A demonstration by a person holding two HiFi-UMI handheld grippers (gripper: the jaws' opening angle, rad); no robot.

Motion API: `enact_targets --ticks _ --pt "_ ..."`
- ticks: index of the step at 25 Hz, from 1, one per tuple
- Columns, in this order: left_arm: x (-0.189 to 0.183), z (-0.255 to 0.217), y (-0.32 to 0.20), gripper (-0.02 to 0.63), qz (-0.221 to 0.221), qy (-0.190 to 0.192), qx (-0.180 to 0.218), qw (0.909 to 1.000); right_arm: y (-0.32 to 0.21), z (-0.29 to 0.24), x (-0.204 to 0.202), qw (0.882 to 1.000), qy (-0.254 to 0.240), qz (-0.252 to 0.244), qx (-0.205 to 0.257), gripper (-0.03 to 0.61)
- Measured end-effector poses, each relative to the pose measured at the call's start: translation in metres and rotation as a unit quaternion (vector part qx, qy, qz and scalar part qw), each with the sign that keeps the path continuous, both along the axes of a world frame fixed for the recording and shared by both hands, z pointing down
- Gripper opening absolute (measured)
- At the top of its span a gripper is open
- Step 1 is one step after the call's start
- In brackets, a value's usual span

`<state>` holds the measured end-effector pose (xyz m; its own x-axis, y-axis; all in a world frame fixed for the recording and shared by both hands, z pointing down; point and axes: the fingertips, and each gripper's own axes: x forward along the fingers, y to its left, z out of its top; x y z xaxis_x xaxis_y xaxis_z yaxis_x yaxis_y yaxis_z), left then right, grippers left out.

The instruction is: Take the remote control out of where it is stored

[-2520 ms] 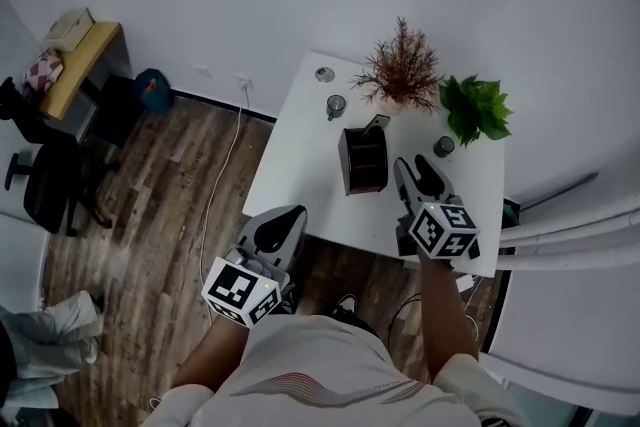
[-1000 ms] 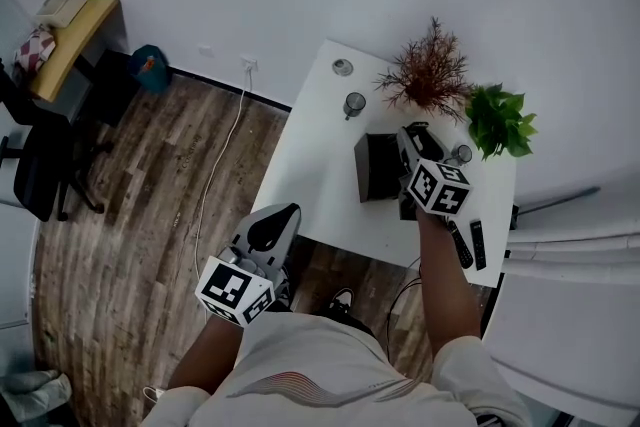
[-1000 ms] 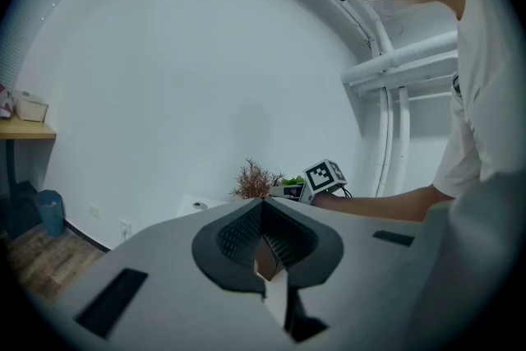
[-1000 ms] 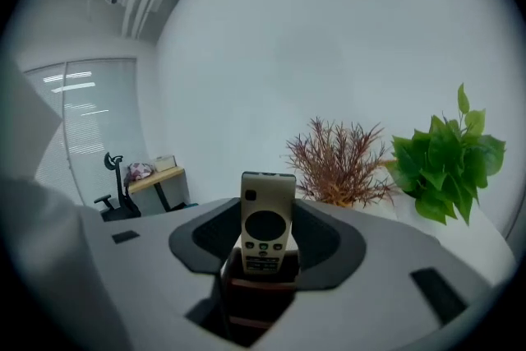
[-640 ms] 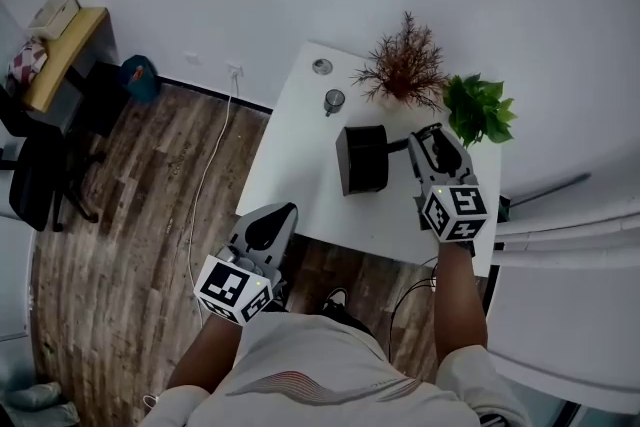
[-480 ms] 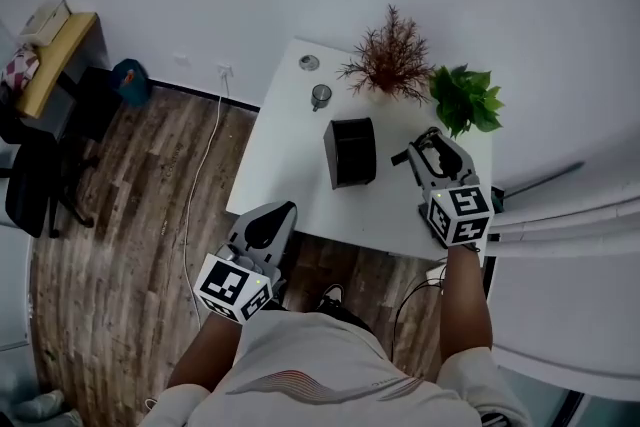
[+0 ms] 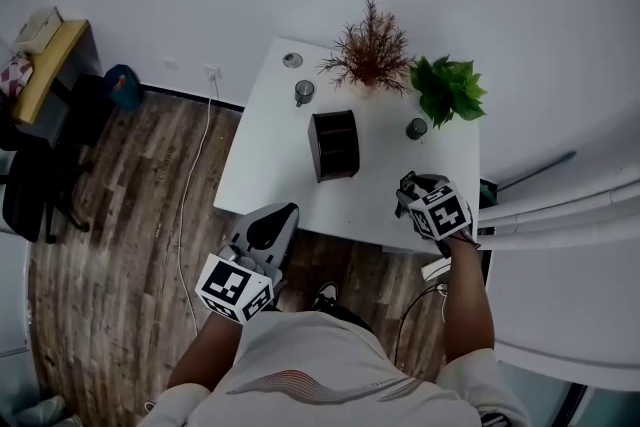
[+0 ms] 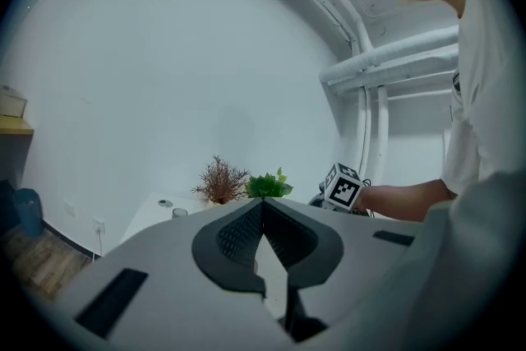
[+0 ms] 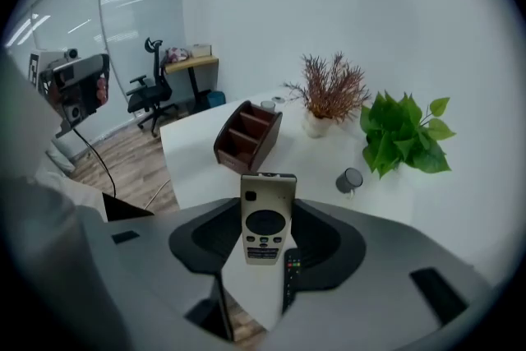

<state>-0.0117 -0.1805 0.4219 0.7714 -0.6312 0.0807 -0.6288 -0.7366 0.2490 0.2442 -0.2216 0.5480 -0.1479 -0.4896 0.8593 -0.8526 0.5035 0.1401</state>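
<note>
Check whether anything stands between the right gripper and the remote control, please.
Nothing visible does. The remote control is already clamped between the jaws of the right gripper. It is out of the brown organizer, which stands farther back on the white table, apart from it.

Smooth matt white tabletop (image 7: 285, 160); satin pale plastic remote control (image 9: 267, 214); dark brown wood-look organiser (image 9: 246, 131), slight sheen; grained wooden plank floor (image 7: 120, 215); ribbed dark pads (image 9: 215, 236) on the right claw (image 9: 267, 205).
</note>
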Motion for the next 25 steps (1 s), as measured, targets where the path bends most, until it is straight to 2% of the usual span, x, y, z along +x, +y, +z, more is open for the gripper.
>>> enact_targets --ticks 4,7,9,14,25 --pt "0.0 0.0 0.001 0.008 -0.005 -0.002 0.0 1.0 0.014 0.037 0.005 0.995 0.043 -0.024 -0.091 0.195" --pt "-0.001 0.001 0.002 0.008 -0.007 -0.004 0.0 1.0 0.019 0.07 0.006 0.983 0.084 -0.05 -0.156 0.194" --pt "-0.002 0.002 0.002 0.008 -0.01 -0.006 0.001 0.9999 0.018 0.087 0.008 0.975 0.108 -0.062 -0.185 0.189" --pt "-0.012 0.002 0.0 0.008 -0.026 -0.009 0.0 0.9996 0.011 0.11 0.003 0.967 0.113 -0.071 -0.217 0.186" --pt "-0.031 0.006 -0.007 0.008 -0.047 -0.012 -0.006 0.9988 0.007 0.144 -0.009 0.957 0.107 -0.089 -0.254 0.187"
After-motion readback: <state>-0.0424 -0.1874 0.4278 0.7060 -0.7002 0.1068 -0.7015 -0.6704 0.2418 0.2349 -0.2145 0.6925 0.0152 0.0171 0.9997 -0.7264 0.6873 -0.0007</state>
